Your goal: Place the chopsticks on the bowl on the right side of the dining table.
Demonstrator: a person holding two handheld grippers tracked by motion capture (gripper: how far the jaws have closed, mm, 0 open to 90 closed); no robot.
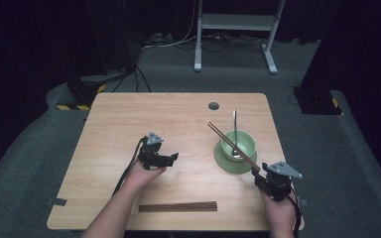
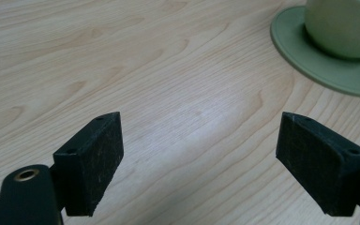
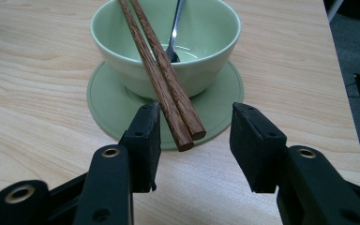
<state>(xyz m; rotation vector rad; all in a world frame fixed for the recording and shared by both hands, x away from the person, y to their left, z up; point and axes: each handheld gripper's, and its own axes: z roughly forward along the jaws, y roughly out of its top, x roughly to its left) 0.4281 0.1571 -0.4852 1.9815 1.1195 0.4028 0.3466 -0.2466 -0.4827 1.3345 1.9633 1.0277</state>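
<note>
A pale green bowl [image 1: 243, 141] [image 3: 211, 70] stands on a matching saucer [image 1: 225, 166] [image 3: 108, 103] at the table's right. A metal spoon [image 1: 234, 126] [image 3: 177, 28] leans inside it. Brown wooden chopsticks [image 1: 230, 145] [image 3: 161, 70] lie across the bowl's rim, with their near ends over the saucer between the jaws of my right gripper [image 1: 258, 173] [image 3: 194, 140]. Those jaws stand apart and a gap shows beside the sticks. My left gripper [image 1: 173, 157] [image 2: 213, 159] is wide open and empty low over bare wood, pointing at the saucer [image 2: 309, 61] and bowl [image 2: 342, 28].
A dark wooden strip, like another pair of chopsticks [image 1: 177, 207], lies flat near the table's front edge. A grey round cap [image 1: 213, 105] sits in the tabletop at the back. A white metal stand [image 1: 235, 22] is on the floor beyond the table.
</note>
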